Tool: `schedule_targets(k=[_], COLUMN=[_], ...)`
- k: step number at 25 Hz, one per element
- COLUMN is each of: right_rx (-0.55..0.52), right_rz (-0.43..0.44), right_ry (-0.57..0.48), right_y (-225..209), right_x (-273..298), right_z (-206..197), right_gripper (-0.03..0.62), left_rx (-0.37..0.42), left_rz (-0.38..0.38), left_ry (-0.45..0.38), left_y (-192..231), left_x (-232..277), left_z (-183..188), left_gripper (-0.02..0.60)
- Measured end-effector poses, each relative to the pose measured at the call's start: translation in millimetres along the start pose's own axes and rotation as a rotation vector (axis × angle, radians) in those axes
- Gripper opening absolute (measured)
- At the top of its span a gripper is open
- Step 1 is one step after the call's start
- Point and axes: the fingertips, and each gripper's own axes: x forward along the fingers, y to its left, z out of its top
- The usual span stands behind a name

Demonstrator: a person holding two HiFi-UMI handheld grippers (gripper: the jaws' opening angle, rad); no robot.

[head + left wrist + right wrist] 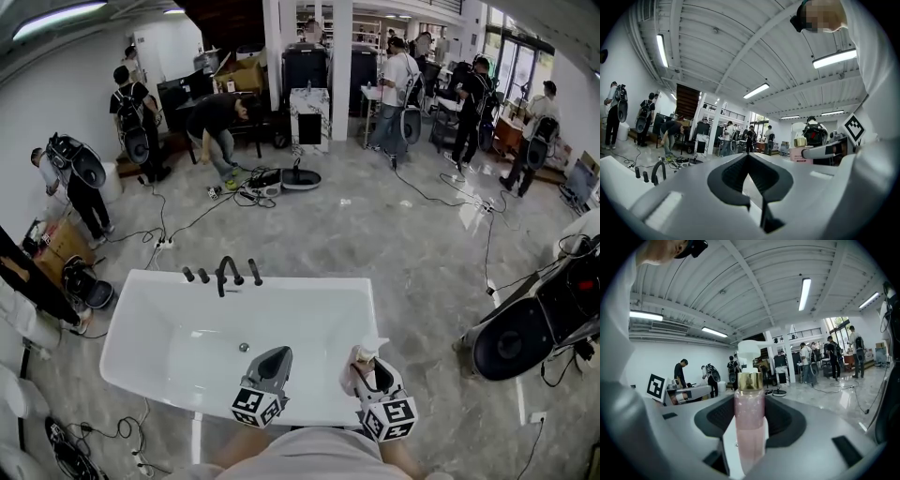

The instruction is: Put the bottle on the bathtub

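The white bathtub [281, 287] lies right below me, its black faucet [226, 274] on the far rim. My right gripper [370, 367] hovers over the tub's near right corner, shut on a pink bottle [364, 353] with a gold collar and white pump top. In the right gripper view the bottle [750, 427] stands upright between the jaws of the right gripper [750, 405]. My left gripper [272, 361] hangs over the tub's near rim, shut with nothing in it; its jaws [750, 157] meet at the tips. The left gripper view also shows the bottle [803, 152] to the right.
Cables trail across the grey floor beyond the tub. A black round device [520, 336] stands to the right, a cardboard box [58, 246] and gear to the left. Several people work farther back around tables and black cabinets [305, 67].
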Motion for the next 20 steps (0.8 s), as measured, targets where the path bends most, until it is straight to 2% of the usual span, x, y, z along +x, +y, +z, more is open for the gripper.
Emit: schedule_targets(k=[10,17,20], right_rx=[-0.002,-0.06,-0.042], right_rz=[0.025,0.018,0.017], right_ry=[0.055,0.096,0.14], right_y=[-22,-48,-57], right_x=[22,57,70], right_z=[-12,-37,-58], right_gripper=[0.201,0.201,0.2], left_rx=[-0.027,-0.052,-0.073], left_rz=[0.046,0.081,0.093], left_ry=[0.064,0.118,0.142], left_y=[11,28,34], left_x=[9,28,33], left_z=[-22,-60,-76], left_gripper=[0.006,0.006,0.006])
